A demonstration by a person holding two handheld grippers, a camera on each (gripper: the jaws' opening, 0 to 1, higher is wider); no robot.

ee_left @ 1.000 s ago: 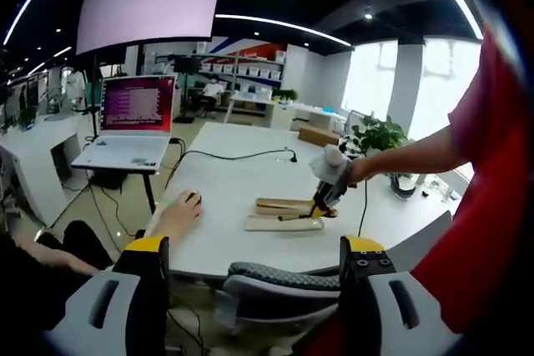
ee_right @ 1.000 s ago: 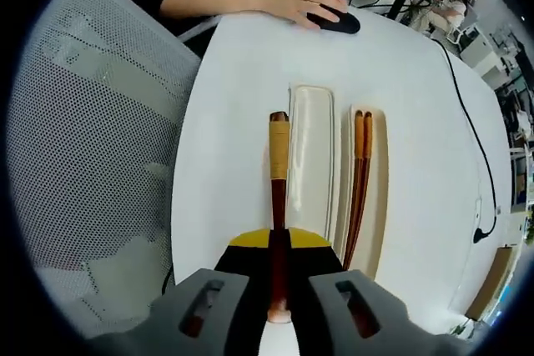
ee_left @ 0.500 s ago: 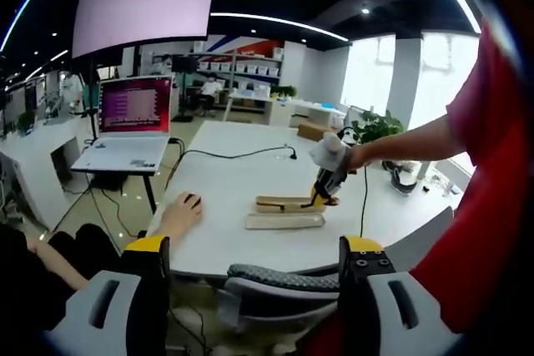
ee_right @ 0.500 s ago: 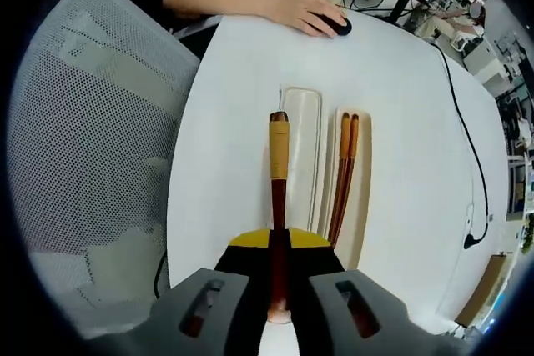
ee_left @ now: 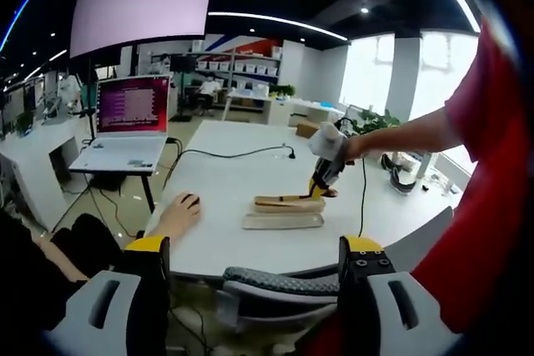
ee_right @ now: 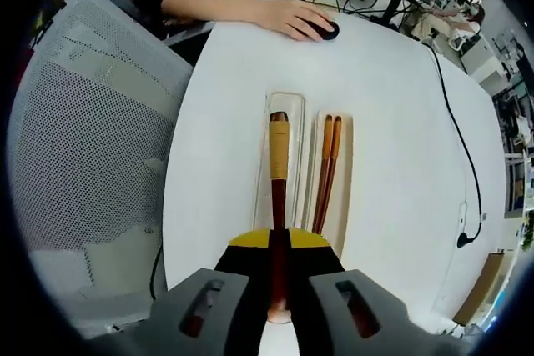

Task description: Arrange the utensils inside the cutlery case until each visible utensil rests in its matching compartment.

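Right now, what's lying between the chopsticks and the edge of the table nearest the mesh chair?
In the right gripper view, the pale case lid lies beside the chopsticks, then bare white table runs to the edge.

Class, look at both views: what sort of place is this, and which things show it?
Probably an open-plan office or lab. A laptop stands open on a stand, a large wall screen hangs above it, and a person's hand rests on a mouse on the white table.

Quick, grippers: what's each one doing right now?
Left gripper: open, holding nothing, off the table.
Right gripper: shut on the wooden utensil, held above the cutlery case.
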